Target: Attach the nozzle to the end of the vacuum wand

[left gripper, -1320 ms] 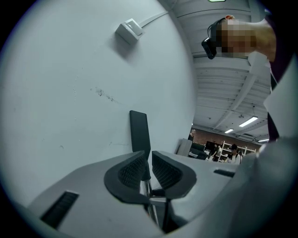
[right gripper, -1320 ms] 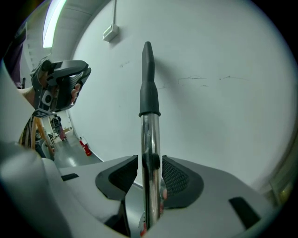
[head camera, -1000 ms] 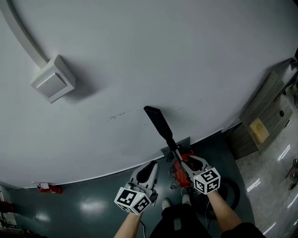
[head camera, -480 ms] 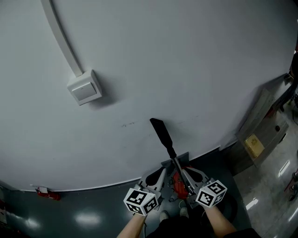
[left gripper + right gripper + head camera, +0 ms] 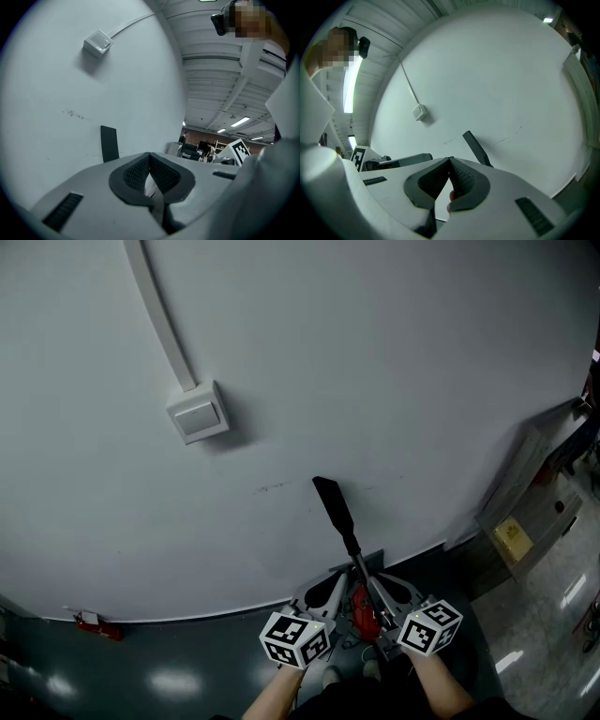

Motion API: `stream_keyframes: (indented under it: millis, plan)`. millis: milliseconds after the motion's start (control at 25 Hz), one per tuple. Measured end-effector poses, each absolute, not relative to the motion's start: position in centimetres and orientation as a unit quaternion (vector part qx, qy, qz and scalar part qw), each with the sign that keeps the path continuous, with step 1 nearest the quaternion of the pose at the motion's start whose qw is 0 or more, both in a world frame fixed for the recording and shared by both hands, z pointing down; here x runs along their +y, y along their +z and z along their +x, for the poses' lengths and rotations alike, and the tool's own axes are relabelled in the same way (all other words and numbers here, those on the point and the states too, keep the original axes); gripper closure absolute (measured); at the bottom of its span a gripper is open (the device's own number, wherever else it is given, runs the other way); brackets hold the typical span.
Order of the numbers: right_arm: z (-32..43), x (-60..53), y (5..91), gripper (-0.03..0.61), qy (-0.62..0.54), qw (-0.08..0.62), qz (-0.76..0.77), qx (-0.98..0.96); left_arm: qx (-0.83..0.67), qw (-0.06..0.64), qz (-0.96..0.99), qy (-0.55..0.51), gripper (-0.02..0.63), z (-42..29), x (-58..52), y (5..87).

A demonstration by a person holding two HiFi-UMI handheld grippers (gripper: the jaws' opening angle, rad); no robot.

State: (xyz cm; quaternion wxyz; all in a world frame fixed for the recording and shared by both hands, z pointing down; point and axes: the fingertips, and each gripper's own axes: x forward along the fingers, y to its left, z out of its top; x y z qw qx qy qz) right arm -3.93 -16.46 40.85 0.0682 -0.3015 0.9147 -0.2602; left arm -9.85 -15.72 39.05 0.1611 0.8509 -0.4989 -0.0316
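Black nozzle (image 5: 334,505) on wand (image 5: 360,564) before white wall (image 5: 394,362)

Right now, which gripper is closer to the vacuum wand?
The right gripper: the wand runs down right alongside it, while the left gripper sits farther off.

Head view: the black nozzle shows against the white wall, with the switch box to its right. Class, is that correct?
No. In the head view the switch box sits to the upper left of the black nozzle, not to its right. The nozzle does show against the white wall.
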Motion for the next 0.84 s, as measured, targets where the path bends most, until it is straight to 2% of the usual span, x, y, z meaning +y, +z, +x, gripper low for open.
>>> stream_keyframes:
  millis: [840]
  plan:
    - [-3.54,-15.80,40.38,0.561,-0.261,0.080,-0.302,0.914,-0.500,0.166,0.849,-0.031,0.609,-9.86,-15.00,39.51]
